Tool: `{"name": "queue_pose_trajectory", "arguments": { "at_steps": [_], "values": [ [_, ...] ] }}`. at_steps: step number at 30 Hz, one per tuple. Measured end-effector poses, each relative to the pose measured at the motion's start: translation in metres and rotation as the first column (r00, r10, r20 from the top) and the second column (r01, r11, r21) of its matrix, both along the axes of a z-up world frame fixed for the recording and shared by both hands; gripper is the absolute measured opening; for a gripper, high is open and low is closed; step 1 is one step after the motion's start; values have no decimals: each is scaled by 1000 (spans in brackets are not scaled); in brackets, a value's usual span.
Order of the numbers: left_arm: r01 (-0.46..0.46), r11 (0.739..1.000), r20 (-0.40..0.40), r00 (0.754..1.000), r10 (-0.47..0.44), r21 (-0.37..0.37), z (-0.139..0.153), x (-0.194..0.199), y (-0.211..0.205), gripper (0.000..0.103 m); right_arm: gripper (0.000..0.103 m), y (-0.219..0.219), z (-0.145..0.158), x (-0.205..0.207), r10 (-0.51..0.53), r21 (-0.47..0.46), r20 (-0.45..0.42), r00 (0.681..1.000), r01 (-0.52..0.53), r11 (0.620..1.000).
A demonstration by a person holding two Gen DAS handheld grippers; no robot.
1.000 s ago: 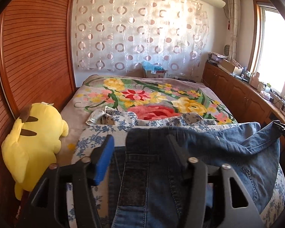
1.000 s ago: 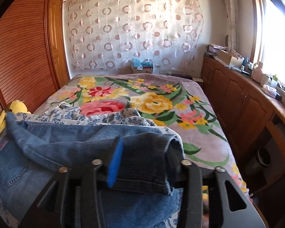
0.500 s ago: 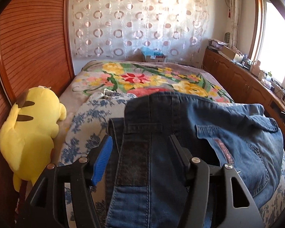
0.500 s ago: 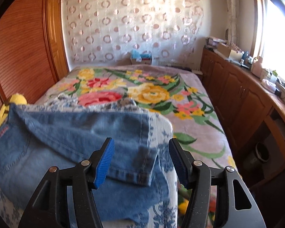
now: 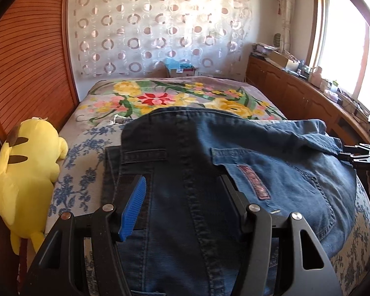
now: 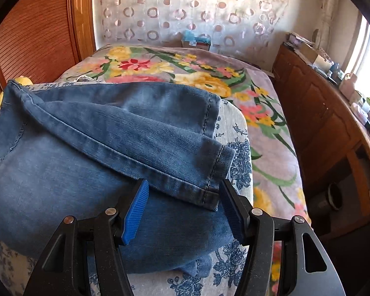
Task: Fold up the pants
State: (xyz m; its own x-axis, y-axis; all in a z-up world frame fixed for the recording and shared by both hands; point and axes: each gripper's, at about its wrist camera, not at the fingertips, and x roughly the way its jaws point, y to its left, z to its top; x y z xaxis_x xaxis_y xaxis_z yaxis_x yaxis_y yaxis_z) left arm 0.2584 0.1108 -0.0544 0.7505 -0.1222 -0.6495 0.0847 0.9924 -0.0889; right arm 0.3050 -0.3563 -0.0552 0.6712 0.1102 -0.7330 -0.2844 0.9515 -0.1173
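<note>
On the bed's blue-flowered cloth (image 6: 236, 133) we see one pair of jeans (image 5: 234, 148) lying folded. Our two grippers, left (image 5: 182, 197) and right (image 6: 182, 202), tilt downward over it. Both have fingers spread and pinch nothing; the right's jaws have just been opening, hem between them.

1. The jeans (image 5: 271, 172) carry a reddish label strip (image 5: 252, 182) on the back pocket; its lettering is too blurred to read.
2. The box (image 5: 181, 70) at the bed's far end bears print too small to read.
</note>
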Motion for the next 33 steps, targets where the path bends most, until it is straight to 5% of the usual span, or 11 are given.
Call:
{"name": "queue_pose_trajectory", "arguments": {
  "at_steps": [1, 3, 5, 14, 27, 33],
  "values": [
    [4, 1000, -1, 1000, -4, 1, 0, 0, -2, 61, 58, -1, 0, 0, 1, -8, 7, 1000, -1, 1000],
    [6, 1000, -3, 1000, -6, 3, -1, 0, -3, 61, 25, -2, 4, 2, -9, -46, 34, 999, 11, 999],
    [7, 1000, -5, 1000, -7, 5, -1, 1, -2, 61, 9, 4, 13, 3, 5, -38, 62, 998, -2, 999],
    [-7, 1000, -3, 1000, 7, 8, 0, 1, 1, 61, 6, 18, 45, 29, 11, -5, 181, 983, -10, 1000],
    [-49, 999, -8, 999, 49, 22, -1, -5, 17, 61, 3, 26, 17, 89, -80, -46, 159, 984, 88, 995],
    [-77, 997, -22, 997, 77, 20, -5, -12, 25, 61, 9, 26, 39, 67, -60, 54, 162, 985, 51, 997]
  ]
}}
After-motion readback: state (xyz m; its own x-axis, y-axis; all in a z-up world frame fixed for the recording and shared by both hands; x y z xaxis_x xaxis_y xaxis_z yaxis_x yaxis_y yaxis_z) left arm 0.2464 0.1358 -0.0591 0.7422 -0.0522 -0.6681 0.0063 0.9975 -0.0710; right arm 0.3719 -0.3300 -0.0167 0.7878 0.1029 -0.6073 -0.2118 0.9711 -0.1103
